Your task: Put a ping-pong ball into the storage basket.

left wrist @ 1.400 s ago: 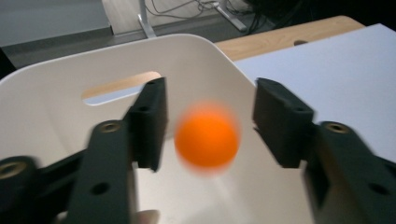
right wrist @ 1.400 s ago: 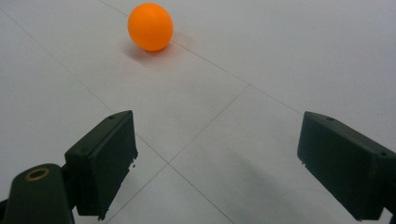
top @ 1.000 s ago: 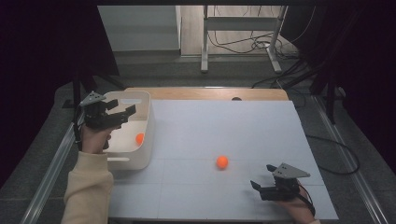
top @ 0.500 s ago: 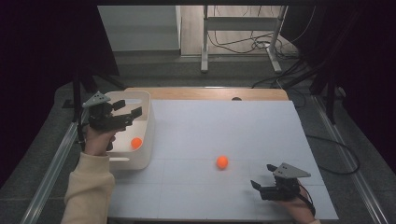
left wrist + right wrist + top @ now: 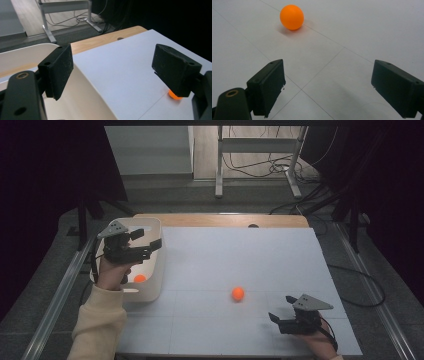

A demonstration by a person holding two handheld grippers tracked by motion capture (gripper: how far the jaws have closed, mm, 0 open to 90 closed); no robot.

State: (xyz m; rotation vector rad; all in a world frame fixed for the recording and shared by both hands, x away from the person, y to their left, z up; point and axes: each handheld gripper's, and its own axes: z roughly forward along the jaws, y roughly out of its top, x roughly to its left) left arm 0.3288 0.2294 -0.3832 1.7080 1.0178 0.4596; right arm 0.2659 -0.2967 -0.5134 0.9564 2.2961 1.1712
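Left tool [image 5: 145,246] hangs wide open and empty over the white bin [image 5: 156,270], one orange ball [image 5: 140,278] inside. Right tool [image 5: 278,320], open and empty too, sits near the other orange ball [image 5: 238,293] on the worktop [image 5: 240,255].

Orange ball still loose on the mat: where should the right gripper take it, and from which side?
Grip the orange ball across its widest middle, pads on opposite sides. The open right gripper already faces it along the white mat; slide straight forward, jaws low, since the round ball may roll.
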